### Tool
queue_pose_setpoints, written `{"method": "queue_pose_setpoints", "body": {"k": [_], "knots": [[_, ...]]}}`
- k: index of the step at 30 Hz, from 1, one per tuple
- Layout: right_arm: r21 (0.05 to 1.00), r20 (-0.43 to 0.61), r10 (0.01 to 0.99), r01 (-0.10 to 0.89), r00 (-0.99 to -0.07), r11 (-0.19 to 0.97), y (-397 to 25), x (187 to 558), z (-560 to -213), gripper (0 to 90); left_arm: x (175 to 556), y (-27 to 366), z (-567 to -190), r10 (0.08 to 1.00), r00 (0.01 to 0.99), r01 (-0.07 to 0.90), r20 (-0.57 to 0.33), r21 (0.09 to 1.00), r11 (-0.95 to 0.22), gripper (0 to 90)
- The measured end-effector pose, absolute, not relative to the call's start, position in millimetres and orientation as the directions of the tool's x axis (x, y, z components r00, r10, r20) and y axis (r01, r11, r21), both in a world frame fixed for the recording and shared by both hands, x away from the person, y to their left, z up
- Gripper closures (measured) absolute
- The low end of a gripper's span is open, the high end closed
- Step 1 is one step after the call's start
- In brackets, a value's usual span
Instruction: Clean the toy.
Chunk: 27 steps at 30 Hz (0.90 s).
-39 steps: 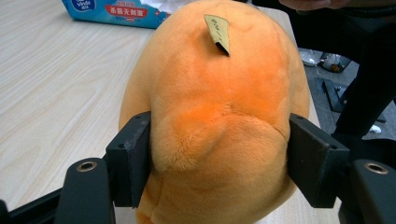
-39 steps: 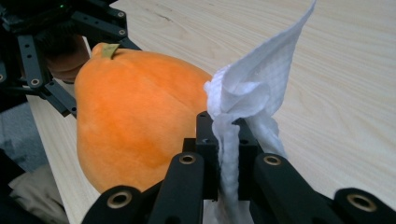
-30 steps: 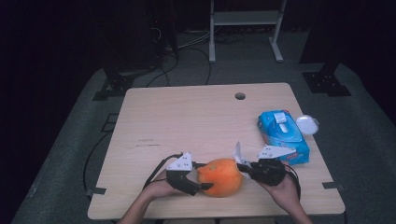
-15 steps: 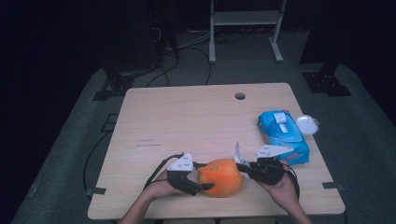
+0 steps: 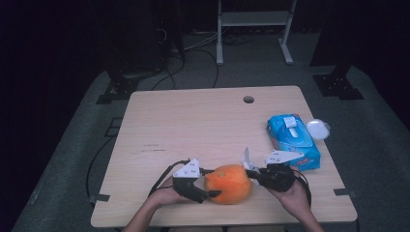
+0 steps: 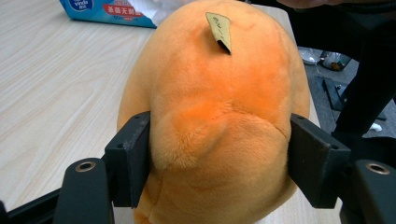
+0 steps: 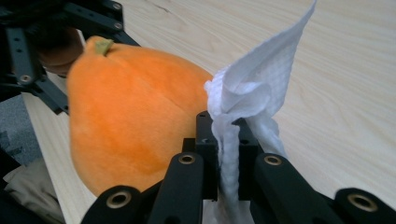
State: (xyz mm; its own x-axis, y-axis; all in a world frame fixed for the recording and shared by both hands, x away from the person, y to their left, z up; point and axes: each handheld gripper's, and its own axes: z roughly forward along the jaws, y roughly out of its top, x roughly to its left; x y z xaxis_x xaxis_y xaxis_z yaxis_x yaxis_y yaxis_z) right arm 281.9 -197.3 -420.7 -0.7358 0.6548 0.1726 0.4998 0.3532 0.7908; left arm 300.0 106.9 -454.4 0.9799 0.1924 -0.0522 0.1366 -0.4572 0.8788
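An orange plush fruit [image 5: 228,183] lies near the table's front edge. My left gripper [image 5: 209,191] is shut on it from the left; in the left gripper view its black pads [image 6: 130,158] press into both sides of the plush fruit [image 6: 219,116], which carries a small tag. My right gripper [image 5: 255,173] sits at the plush's right side, shut on a white wipe [image 5: 247,158]. The right gripper view has the wipe [image 7: 252,93] pinched between the jaws and sticking up beside the plush fruit [image 7: 135,126].
A blue pack of wipes [image 5: 293,140] lies at the right of the wooden table [image 5: 193,125], with a white lid [image 5: 318,128] beside it. A cable hole [image 5: 248,99] sits at the back. Table edge and the person's hands are close behind the grippers.
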Motion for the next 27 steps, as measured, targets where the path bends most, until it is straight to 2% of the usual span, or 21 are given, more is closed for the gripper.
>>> {"method": "queue_pose_setpoints", "body": {"k": [4, 6, 9, 14, 22, 27], "knots": [[0.792, 0.157, 0.67, 0.497, -0.726, 0.353, -198, 280, -418, 84.5, 300, 109, -455, 0.189, 0.981, 0.136, -0.054, 0.879, -0.458, 29.7], [0.83, 0.155, 0.634, 0.448, -0.757, 0.332, -194, 274, -409, 84.5, 301, 109, -455, 0.188, 0.98, 0.14, -0.059, 0.88, -0.454, 29.7], [0.833, 0.101, 0.625, 0.41, -0.774, 0.372, -187, 270, -405, 84.5, 301, 109, -455, 0.186, 0.981, 0.136, -0.055, 0.879, -0.457, 29.6], [0.797, 0.133, 0.653, 0.472, -0.745, 0.376, -194, 279, -419, 84.4, 300, 106, -454, 0.186, 0.981, 0.13, -0.047, 0.876, -0.464, 29.6], [0.823, 0.106, 0.646, 0.431, -0.756, 0.369, -190, 276, -409, 82.3, 300, 108, -455, 0.169, 0.984, 0.123, -0.048, 0.875, -0.468, 29.8], [0.803, 0.151, 0.656, 0.479, -0.739, 0.355, -196, 280, -417, 84.0, 299, 107, -455, 0.168, 0.985, 0.119, -0.044, 0.876, -0.467, 29.7]]}}
